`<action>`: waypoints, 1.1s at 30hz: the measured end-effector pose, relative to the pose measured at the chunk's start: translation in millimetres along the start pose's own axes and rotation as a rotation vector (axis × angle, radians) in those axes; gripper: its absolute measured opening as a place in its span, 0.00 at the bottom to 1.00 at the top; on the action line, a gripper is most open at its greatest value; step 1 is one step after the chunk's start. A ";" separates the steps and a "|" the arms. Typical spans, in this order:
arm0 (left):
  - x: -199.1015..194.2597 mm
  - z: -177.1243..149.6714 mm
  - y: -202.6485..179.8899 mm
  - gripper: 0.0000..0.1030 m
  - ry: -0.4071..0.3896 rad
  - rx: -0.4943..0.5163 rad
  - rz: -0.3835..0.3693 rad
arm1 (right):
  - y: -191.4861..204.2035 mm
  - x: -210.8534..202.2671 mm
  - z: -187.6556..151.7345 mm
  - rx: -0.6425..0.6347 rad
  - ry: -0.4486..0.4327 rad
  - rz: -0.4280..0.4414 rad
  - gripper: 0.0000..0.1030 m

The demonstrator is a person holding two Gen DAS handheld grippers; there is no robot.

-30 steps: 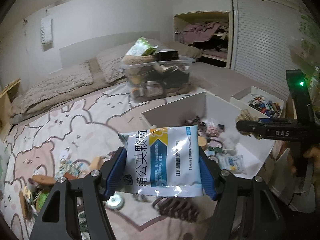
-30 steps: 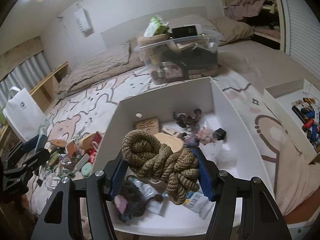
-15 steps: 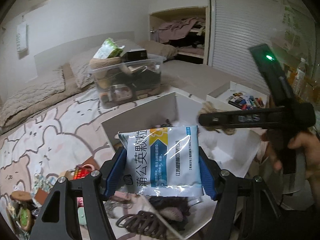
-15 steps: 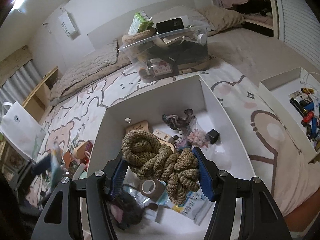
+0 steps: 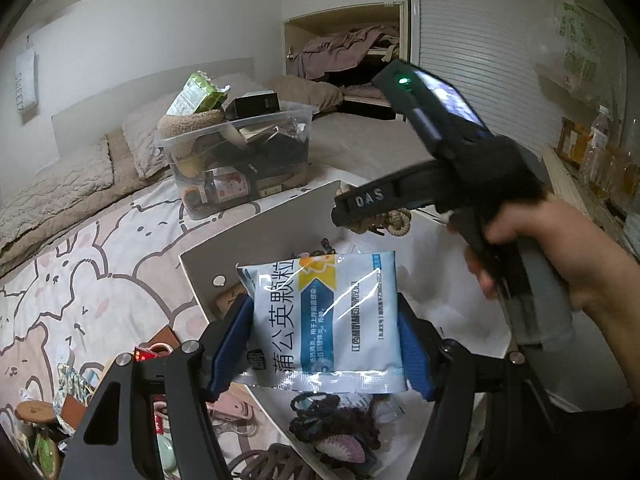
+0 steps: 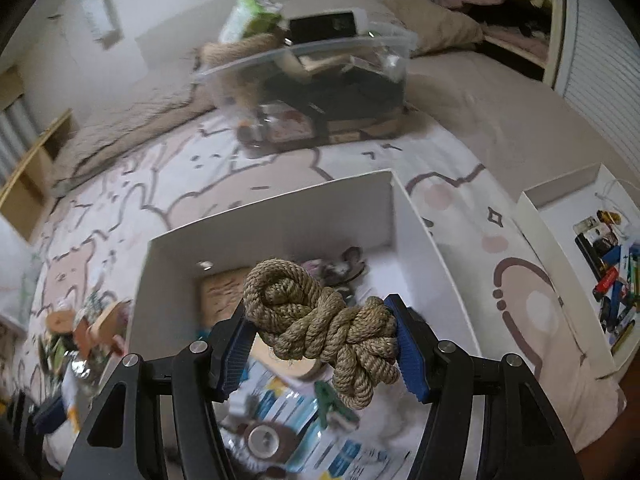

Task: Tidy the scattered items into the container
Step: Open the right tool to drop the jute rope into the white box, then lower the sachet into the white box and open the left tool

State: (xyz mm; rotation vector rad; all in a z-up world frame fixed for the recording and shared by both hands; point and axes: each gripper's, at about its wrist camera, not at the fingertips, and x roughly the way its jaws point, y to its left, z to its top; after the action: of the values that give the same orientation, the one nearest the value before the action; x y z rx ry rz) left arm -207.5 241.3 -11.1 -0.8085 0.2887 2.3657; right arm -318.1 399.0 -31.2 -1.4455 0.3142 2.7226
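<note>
My left gripper (image 5: 324, 344) is shut on a pale blue sachet (image 5: 326, 312) with Chinese print, held above the near left corner of the white box (image 5: 256, 228). My right gripper (image 6: 320, 344) is shut on a knotted bundle of tan rope (image 6: 320, 324) and hangs over the same white box (image 6: 272, 216). In the left wrist view a hand holds the right gripper (image 5: 372, 216) from the right, the rope (image 5: 396, 220) showing just under its tip. Several small items lie inside the box.
A clear plastic bin (image 5: 240, 160) full of things stands behind the box on the patterned bedspread (image 5: 92, 264). More scattered items (image 6: 84, 332) lie left of the box. A second white tray (image 6: 580, 272) with small items sits to the right.
Both grippers have moved over the white box, each keeping its load. The right gripper now reaches across above the sachet in the left wrist view; the loose items have slid left.
</note>
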 end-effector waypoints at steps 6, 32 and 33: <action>7.9 -0.1 5.5 0.66 0.001 -0.006 -0.014 | 1.1 27.6 19.5 -0.035 0.028 -0.115 0.62; 46.8 5.2 27.3 0.66 0.070 -0.067 -0.049 | -16.1 -21.1 8.0 -0.117 -0.099 -0.021 0.93; 50.6 6.0 28.8 0.66 0.078 -0.080 -0.052 | -18.5 -23.7 4.0 -0.112 -0.100 0.003 0.93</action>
State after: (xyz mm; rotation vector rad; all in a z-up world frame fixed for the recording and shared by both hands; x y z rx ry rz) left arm -259.7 245.4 -37.2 -0.9358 0.2031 2.3129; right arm -305.5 419.2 -12.4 -1.3277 0.1625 2.8440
